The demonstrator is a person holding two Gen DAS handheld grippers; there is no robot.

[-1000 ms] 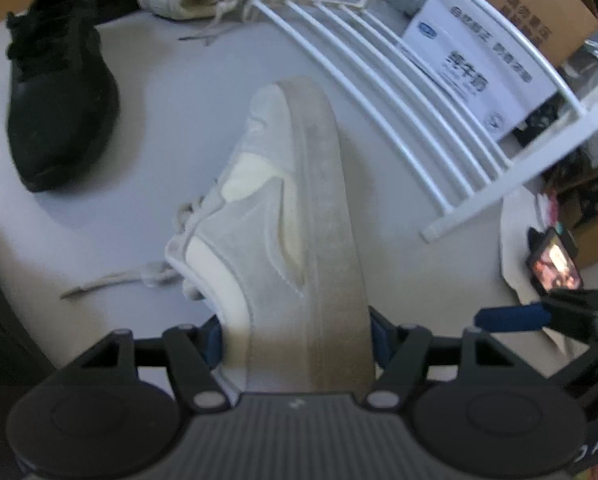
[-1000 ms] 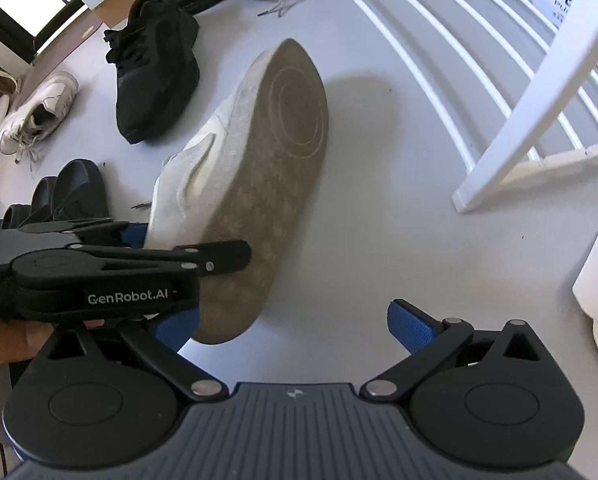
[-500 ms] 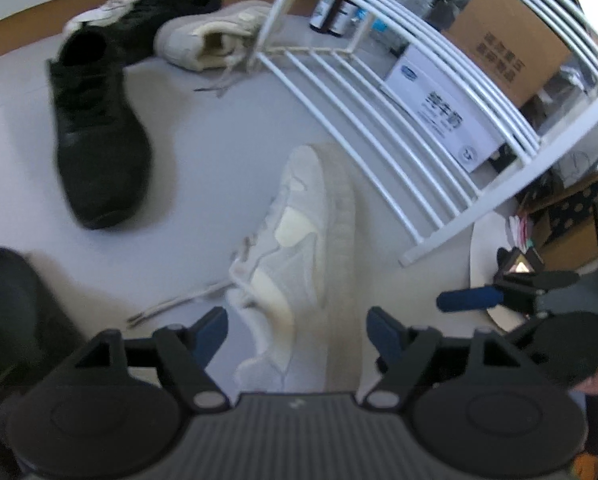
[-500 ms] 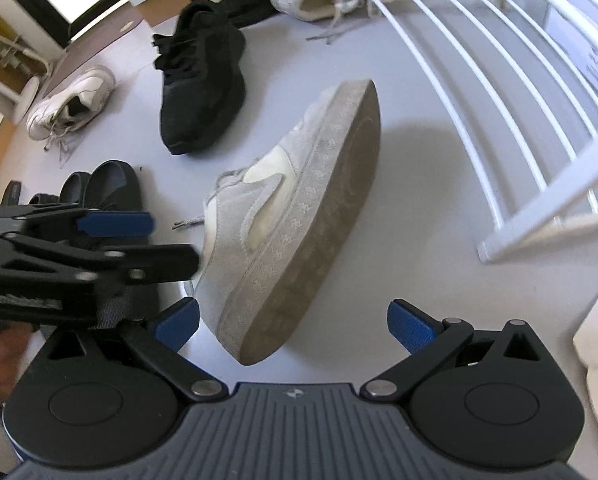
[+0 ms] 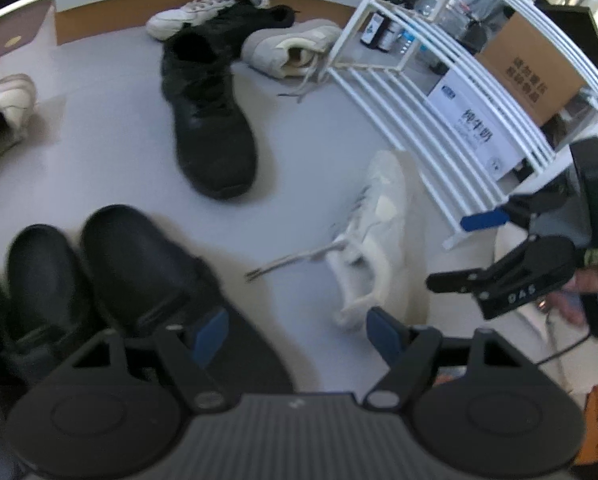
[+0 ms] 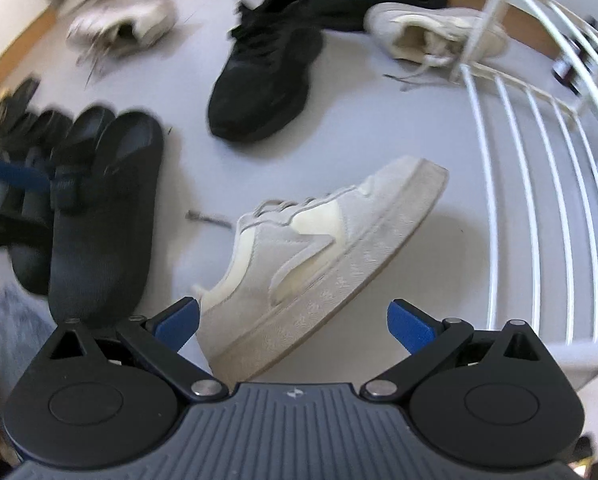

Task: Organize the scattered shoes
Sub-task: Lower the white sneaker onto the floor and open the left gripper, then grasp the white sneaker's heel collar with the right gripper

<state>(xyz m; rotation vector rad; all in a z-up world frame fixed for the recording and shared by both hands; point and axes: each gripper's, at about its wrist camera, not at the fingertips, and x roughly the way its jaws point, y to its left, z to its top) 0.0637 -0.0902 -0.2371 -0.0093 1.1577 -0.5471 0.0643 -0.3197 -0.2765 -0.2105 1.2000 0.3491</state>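
— Where did we find the pale sneaker [image 6: 319,256]?

— On the grey floor [image 6: 187,172], at centre frame in the right wrist view, with its heel between the blue pads of the right tool [image 6: 293,320]. Those jaws stood spread wide and pressed on nothing. The sneaker lay tipped onto its side, toe toward the upper right, near the white wire rack [image 6: 539,168].

— How did it look to us?

— Low cut, grey suede-like panels with a cream patch on the side, pale laces trailing out to the left, and a thick off-white sole with a speckled edge. In the left wrist view the same sneaker [image 5: 383,232] sat right of centre, blurred, just beside the foot of the rack [image 5: 439,128].

— And the left tool [image 5: 295,332]?

— Its jaws had just been opening and stood apart with nothing between them; below it lay bare floor and the edge of a black clog [image 5: 147,264] at the lower left.

— What else did we note?

— A black trainer [image 5: 209,128] lay at upper centre, well apart from the pale sneaker, a second cream sneaker [image 5: 295,46] by the rack's corner, and the right tool [image 5: 495,256] showed at the right edge.
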